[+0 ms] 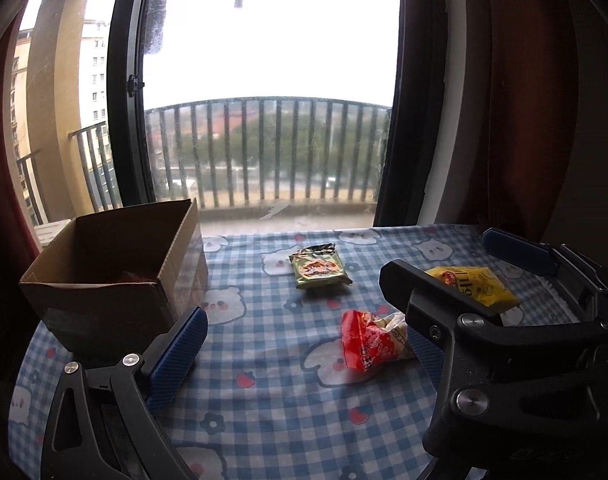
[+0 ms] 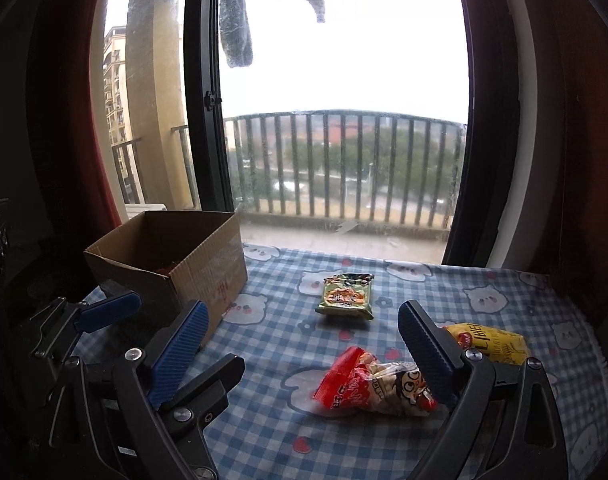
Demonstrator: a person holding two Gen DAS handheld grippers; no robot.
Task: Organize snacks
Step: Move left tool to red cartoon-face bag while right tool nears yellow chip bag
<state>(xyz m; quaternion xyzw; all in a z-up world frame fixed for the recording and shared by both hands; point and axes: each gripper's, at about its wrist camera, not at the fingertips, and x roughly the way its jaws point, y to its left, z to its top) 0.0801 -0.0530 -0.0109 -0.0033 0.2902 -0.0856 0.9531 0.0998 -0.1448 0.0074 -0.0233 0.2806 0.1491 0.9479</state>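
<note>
- Left claw, in its own view, gapes about as wide as it goes and holds nothing. One blue pad shows at lower left, and the other is mostly hidden behind the right claw.
- The right claw is spread open and empty at lower right, crowding in close, so the two tools could knock together if both go for the same packet.
- The red packet lies at centre, the green packet above it and the yellow packet to the right. All three are still out on the tablecloth.
- The cardboard box stands at left with its top open. It looks light, so a finger catching its wall would likely shove it.
- Right wrist view: the right claw frames the red packet, whose end sits just beside the right-hand pad.
- The crinkly film may skid away or pinch only at a corner, then drop short of the box.
- The loose blue-check cloth with bear prints could bunch up under a pad.
- Behind it are a large window, a balcony railing and hanging laundry, with dark red curtains at both edges. The glare leaves the box interior dim.
</note>
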